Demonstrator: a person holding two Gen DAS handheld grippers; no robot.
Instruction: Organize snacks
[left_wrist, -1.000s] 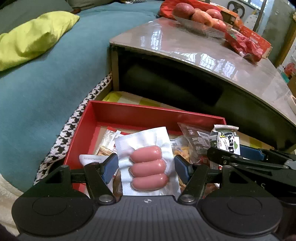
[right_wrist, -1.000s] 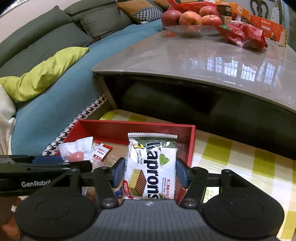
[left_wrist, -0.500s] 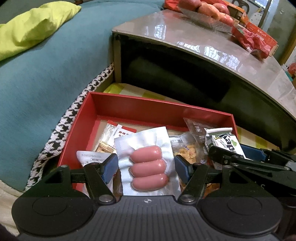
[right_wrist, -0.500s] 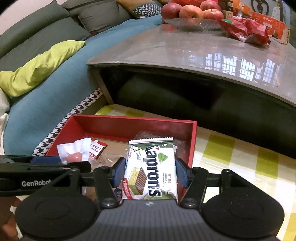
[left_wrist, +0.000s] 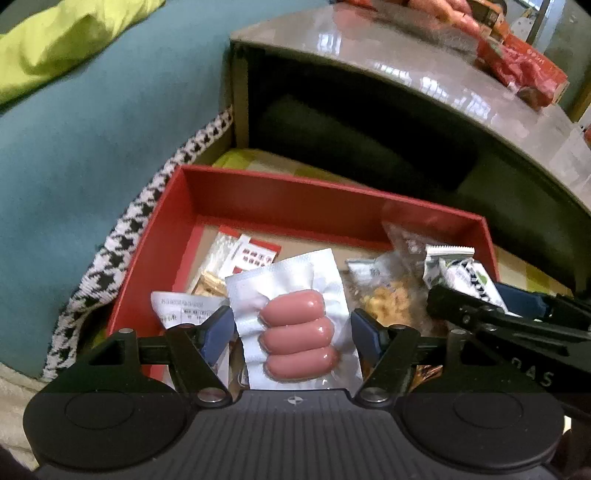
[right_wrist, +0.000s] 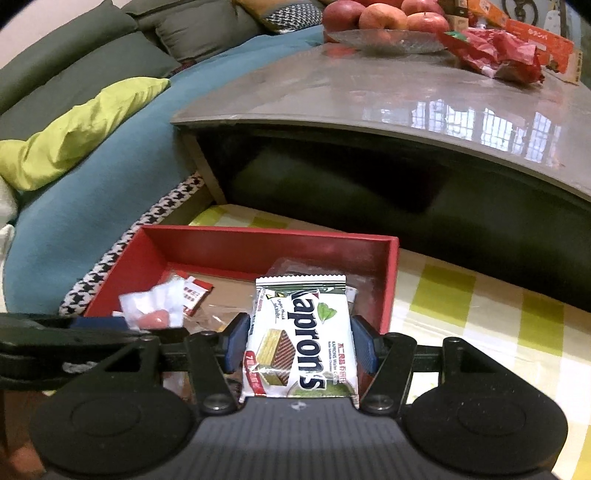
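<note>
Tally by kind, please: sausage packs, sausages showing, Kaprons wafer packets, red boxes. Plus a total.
White vacuum sausage pack: 1
Pink sausages sealed in it: 3
Green-and-white Kaprons wafer packet: 1
Red open-top cardboard box: 1
Total: 6

My left gripper's body hides the lower edge of the sausage pack (left_wrist: 295, 332). Whether my jaws press that pack I cannot tell. My right gripper covers the wafer packet's (right_wrist: 301, 339) bottom. The fruit bowl (left_wrist: 424, 18) is blurred and cut off at the top edge.
</note>
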